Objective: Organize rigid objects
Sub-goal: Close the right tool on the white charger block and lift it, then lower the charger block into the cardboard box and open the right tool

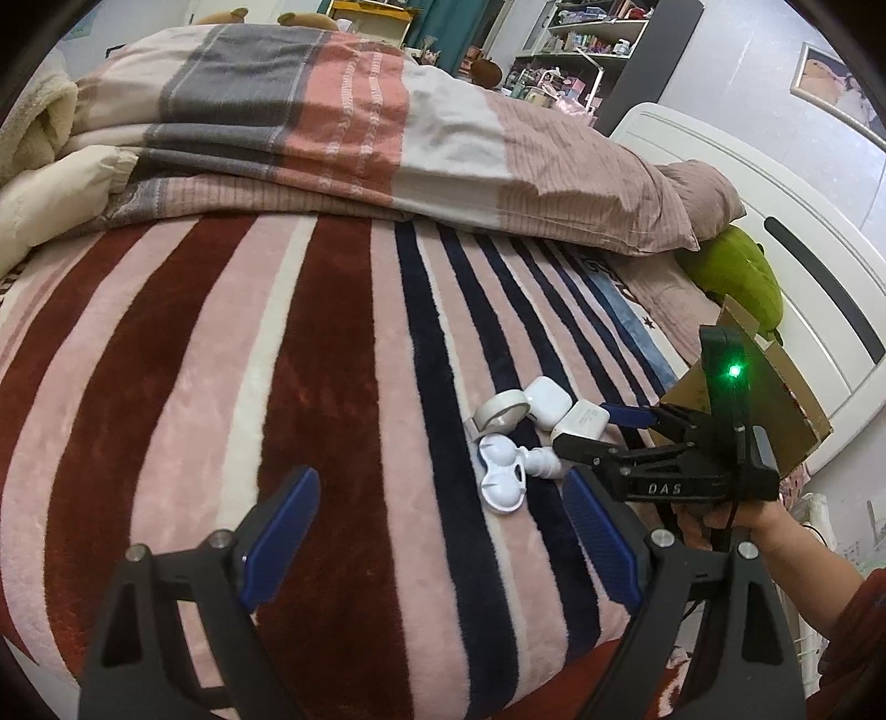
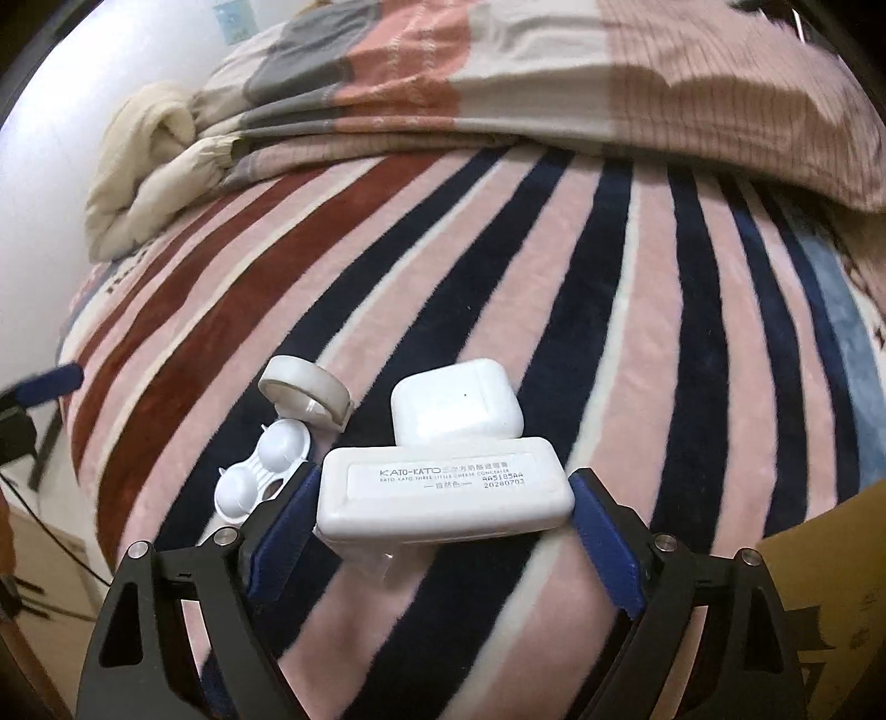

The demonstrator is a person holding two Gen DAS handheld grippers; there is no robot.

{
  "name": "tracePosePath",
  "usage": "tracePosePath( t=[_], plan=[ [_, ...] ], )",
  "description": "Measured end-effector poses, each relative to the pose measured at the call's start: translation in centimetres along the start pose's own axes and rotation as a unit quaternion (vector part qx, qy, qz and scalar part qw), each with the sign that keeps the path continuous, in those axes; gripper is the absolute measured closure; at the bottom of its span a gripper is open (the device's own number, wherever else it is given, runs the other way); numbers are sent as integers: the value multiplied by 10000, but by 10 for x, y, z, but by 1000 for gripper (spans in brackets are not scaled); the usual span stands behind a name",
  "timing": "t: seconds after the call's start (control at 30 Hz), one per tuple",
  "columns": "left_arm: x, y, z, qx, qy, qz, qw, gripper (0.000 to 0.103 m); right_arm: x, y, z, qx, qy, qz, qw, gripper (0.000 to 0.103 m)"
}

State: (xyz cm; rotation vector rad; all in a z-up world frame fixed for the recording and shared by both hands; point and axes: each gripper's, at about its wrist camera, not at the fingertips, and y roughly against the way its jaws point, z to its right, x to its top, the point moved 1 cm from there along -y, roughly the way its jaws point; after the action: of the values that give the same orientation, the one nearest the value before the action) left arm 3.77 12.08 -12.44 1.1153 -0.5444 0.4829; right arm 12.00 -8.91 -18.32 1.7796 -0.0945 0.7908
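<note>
Small white objects lie on the striped blanket (image 1: 332,360). My right gripper (image 2: 443,498) is shut on a flat white concealer case (image 2: 446,487) labelled KATO-KATO; its blue pads touch both ends. Behind the case sit a white earbud case (image 2: 457,401), a tape roll (image 2: 307,396) and a white contact lens case (image 2: 260,468). In the left wrist view the same cluster shows: concealer case (image 1: 581,418), earbud case (image 1: 545,396), tape roll (image 1: 501,415), lens case (image 1: 501,476), and a small white ribbed piece (image 1: 545,462). My left gripper (image 1: 440,531) is open and empty, just in front of the lens case.
A folded quilt (image 1: 332,127) and pillow (image 1: 637,199) lie across the far side of the bed. A cardboard box (image 1: 775,399) stands at the right by a green plush toy (image 1: 736,277) and the white headboard (image 1: 803,249). Shelves (image 1: 587,50) stand at the back.
</note>
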Motion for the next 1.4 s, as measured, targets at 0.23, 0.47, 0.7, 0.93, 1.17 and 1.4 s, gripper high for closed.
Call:
tracePosePath(
  t=[0.23,0.47,0.7,0.93,1.17,1.4],
  plan=[
    [19,11,30,-748,-119,71,9971,16,4,45,-51,358,793,513,9949,16],
    [42,25,86,-1763,-393,49,9835,43,4,123,-107,780,1739,1360,9722,16],
    [60,16,156,-1911,-894,-47,9775,71,0,169,-91,440,1834,1777,9658,17],
    [76,-22,237,-2153,-1425,-375,9654,71,-11,203,-17,134,1337,1818,9741,17],
    [80,-69,303,-2327,-1865,-844,9508,70,-23,220,55,-247,818,1525,9846,17],
    [79,-88,330,-2094,-2042,-965,9514,39,-30,218,96,-436,470,1244,9902,16]
  ],
)
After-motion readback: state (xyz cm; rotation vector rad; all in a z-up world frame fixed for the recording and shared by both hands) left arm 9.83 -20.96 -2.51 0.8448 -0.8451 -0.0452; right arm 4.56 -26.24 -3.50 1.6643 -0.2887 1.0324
